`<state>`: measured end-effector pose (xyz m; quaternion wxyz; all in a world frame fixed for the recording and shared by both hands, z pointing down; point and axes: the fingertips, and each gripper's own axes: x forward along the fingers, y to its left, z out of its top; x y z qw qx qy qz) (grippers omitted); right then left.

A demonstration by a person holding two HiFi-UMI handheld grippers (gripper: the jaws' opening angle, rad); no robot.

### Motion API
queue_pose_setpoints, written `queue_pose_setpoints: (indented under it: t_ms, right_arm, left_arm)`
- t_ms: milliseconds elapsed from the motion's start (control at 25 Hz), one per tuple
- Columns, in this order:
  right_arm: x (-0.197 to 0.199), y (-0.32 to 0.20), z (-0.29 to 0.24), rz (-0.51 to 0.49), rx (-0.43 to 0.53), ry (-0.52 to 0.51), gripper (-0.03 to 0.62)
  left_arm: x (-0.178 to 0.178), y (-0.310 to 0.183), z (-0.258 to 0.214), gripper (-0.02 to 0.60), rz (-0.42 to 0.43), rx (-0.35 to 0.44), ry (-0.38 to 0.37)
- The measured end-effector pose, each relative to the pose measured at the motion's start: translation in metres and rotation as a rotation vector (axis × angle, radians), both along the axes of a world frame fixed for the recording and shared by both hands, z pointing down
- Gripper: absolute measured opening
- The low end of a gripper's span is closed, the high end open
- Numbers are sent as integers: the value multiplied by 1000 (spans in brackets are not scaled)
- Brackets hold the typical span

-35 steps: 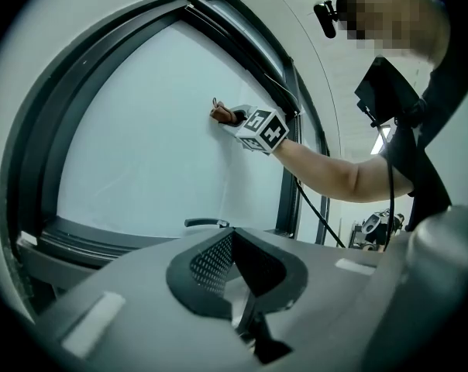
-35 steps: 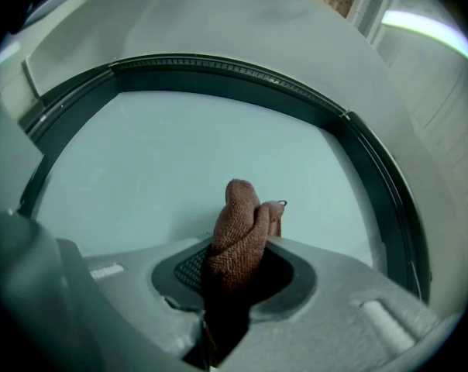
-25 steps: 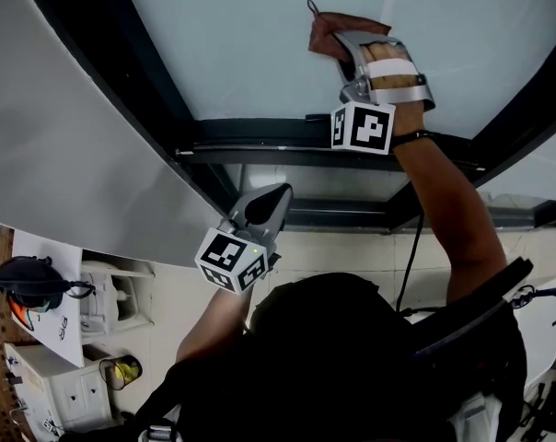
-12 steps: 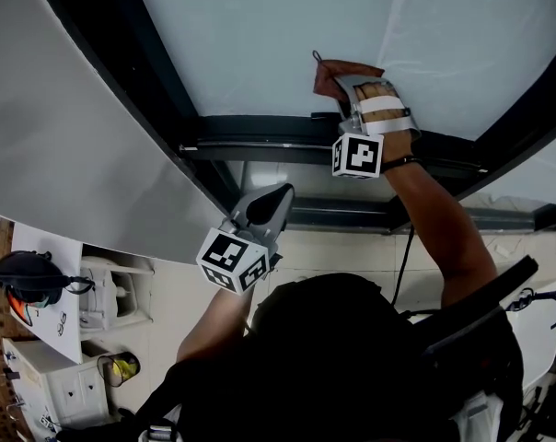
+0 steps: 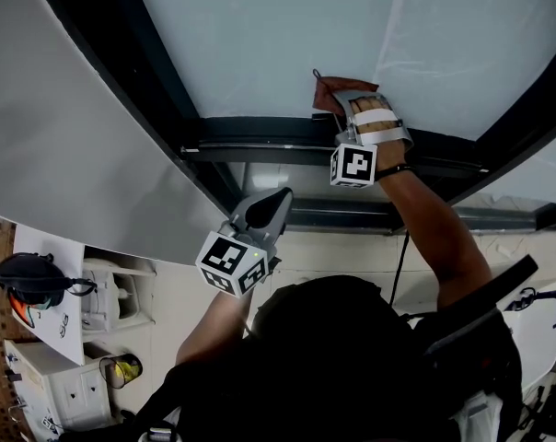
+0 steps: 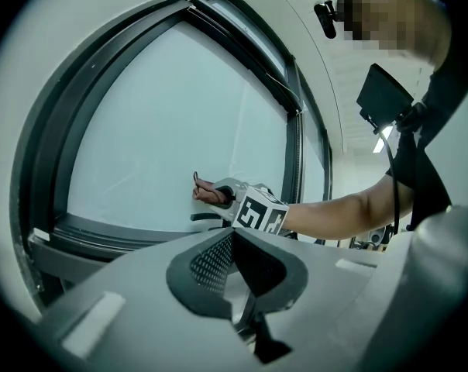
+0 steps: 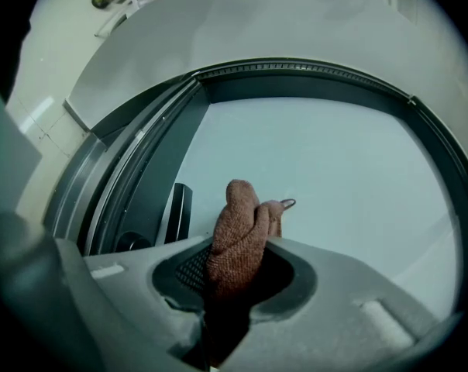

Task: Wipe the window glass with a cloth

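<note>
My right gripper (image 7: 234,281) is clamped on the cloth (image 7: 238,231) — cloth pressed to the glass (image 5: 260,35), just above the frame (image 5: 250,138). Left gripper (image 6: 238,281) closed on nothing — held below the frame, off the glass.

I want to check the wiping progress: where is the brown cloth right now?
In the head view the brown cloth is clamped in the right gripper, against the window glass just above its dark bottom frame.
</note>
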<state>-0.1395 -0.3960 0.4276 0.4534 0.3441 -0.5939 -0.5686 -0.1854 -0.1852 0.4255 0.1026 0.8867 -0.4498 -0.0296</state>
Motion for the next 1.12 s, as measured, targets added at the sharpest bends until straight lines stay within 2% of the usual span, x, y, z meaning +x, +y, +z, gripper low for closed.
queue_pose_setpoints:
  t_ms: [560,800,880,960,1120]
  right_arm:
    - [-2,-2,15,-24,-55,20,71]
    - [2,4,17,-1,-168,8,75]
    - [2,12,9,-15,-201,-49,75]
    - [2,32,-8,-46,-227,-150,77]
    - [15,95,-31,-142,-294,-342,77]
  left_arm:
    - [-4,14,-2,17,-33,27,0]
    - [1,33,-8,17,-52,31,-18]
    - [-3,38,-11,17,-71,30,-19]
    - [-4,42,-12,17,-85,27,-19]
    - [6,56,-13,17,-94,20,-40]
